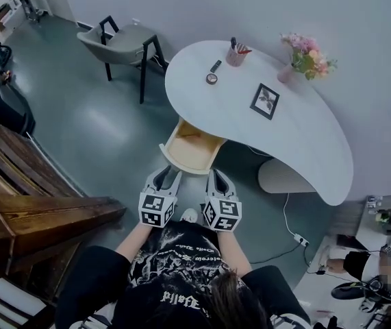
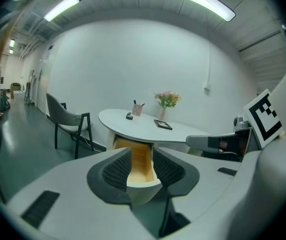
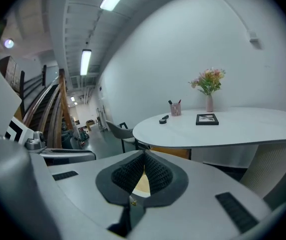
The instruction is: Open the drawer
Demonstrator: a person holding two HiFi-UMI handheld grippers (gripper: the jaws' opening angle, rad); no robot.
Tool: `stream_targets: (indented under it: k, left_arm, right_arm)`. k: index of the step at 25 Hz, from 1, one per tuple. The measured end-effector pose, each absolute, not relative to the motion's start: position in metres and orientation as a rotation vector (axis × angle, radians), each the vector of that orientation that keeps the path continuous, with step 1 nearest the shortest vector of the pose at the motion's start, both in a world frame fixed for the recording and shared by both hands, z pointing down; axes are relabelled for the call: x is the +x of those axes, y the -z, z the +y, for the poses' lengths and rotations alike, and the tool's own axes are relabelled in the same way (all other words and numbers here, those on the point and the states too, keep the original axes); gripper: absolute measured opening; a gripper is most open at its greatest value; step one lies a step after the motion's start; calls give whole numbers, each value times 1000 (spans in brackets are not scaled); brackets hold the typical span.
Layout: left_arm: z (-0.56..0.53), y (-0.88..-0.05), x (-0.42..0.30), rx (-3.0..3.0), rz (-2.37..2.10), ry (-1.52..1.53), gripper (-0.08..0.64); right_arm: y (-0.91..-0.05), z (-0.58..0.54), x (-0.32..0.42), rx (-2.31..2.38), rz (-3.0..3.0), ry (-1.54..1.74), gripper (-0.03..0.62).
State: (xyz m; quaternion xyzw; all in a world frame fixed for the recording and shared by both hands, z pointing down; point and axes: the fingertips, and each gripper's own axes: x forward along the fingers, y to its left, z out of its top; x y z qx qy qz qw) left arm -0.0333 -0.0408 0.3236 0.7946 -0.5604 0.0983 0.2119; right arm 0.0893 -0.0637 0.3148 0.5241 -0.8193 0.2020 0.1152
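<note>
Under the white curved table the wooden drawer stands pulled out, its pale inside bare. Both grippers hang side by side just short of its front, near the person's body. My left gripper is open: in the left gripper view its dark ribbed pads stand apart with nothing between them, and the drawer shows far off through the gap. My right gripper looks shut, its pads meeting at the tips with nothing held; a sliver of the drawer shows below.
The table carries a pen cup, a tape roll, a framed picture and a vase of flowers. A grey chair stands to the left of it. A wooden staircase runs along the left. A cable and power strip lie right.
</note>
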Motion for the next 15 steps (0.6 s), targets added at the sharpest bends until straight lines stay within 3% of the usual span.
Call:
stream_targets:
  k: [7,15]
  left_arm:
    - [-39,-309,-35,2233,-1608,-234,43]
    - [-30,-303,-27,2290,-1554,-240,28]
  right_arm:
    - [-316,-55,83,1440,-2466,-615,26]
    - [-310,-51,82,1452,-2396,-411,26]
